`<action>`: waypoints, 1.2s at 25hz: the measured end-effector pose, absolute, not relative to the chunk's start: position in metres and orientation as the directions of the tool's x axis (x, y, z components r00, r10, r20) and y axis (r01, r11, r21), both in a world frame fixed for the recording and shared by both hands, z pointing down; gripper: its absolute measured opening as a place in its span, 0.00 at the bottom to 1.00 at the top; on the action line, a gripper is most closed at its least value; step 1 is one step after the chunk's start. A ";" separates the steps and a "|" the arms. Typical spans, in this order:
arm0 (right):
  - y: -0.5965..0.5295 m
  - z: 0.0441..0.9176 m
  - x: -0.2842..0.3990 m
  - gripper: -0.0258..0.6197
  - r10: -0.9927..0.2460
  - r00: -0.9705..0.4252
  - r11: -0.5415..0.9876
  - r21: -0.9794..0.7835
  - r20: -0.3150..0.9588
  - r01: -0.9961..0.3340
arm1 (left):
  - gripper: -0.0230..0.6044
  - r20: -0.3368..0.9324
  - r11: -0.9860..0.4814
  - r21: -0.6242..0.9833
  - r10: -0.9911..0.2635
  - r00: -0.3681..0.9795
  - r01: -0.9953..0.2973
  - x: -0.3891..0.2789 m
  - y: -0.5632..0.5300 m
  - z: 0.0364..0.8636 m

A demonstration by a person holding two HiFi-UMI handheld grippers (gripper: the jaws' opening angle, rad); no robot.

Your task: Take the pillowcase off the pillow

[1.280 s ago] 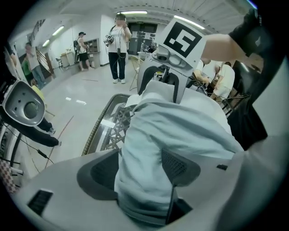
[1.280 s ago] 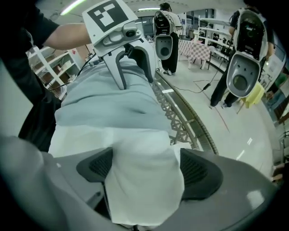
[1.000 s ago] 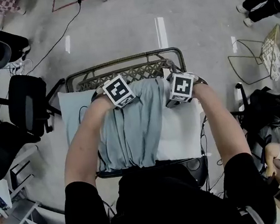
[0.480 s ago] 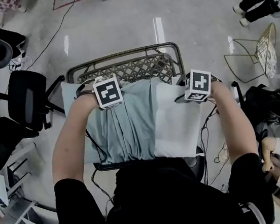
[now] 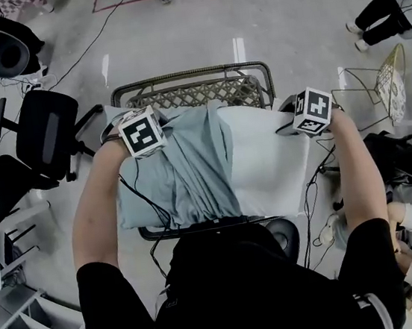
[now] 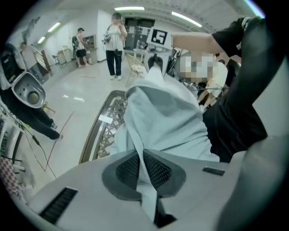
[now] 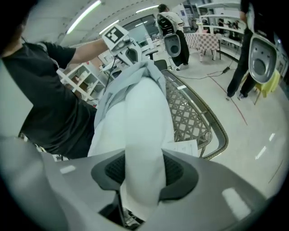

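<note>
Pillowcase [image 5: 192, 171] bunched over pillow [image 5: 267, 163] on chair [image 5: 195, 94], left gripper [image 6: 143, 169] clamped on its cloth, right gripper [image 7: 143, 177] with jaws just closing on pillow

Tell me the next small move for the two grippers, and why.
Probably draw the left gripper away from the right gripper. The left is shut on the pale blue fabric pillowcase, which covers only about half the white pillow; the right's fingers have just been closing on the pillow's bare end, anchoring it.
</note>
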State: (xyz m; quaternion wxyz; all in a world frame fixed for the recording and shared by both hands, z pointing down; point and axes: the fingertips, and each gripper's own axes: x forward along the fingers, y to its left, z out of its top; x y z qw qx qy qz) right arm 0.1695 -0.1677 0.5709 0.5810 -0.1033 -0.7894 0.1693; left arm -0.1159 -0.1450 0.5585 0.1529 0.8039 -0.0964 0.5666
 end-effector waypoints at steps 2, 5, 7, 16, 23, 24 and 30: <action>-0.169 0.573 0.164 0.34 0.319 -0.273 0.944 -0.330 0.908 0.005 | 0.09 0.919 -0.918 0.115 -0.047 0.392 -0.379 -0.116 -0.151 0.551; -0.172 0.572 0.157 0.35 0.276 -0.260 0.961 -0.274 0.925 0.044 | 0.28 0.925 -0.895 0.058 -0.117 0.361 -0.441 -0.141 -0.162 0.550; -0.172 0.570 0.156 0.35 0.267 -0.261 0.964 -0.261 0.928 0.057 | 0.30 0.938 -0.891 0.029 -0.132 0.320 -0.453 -0.156 -0.170 0.558; -0.162 0.573 0.161 0.34 0.271 -0.260 0.962 -0.267 0.927 0.050 | 0.18 0.982 -0.932 0.082 0.015 0.190 -0.352 -0.157 -0.187 0.611; -0.173 0.580 0.181 0.32 0.284 -0.326 0.946 -0.318 0.902 -0.056 | 0.05 1.000 -0.968 0.014 0.009 0.019 -0.251 -0.203 -0.166 0.593; -0.175 0.582 0.185 0.32 0.284 -0.331 0.944 -0.322 0.900 -0.068 | 0.05 1.000 -0.965 0.010 0.007 0.010 -0.263 -0.215 -0.162 0.591; -0.191 0.578 0.195 0.31 0.282 -0.351 0.938 -0.333 0.893 -0.095 | 0.05 1.000 -0.939 0.002 -0.005 0.018 -0.344 -0.258 -0.141 0.587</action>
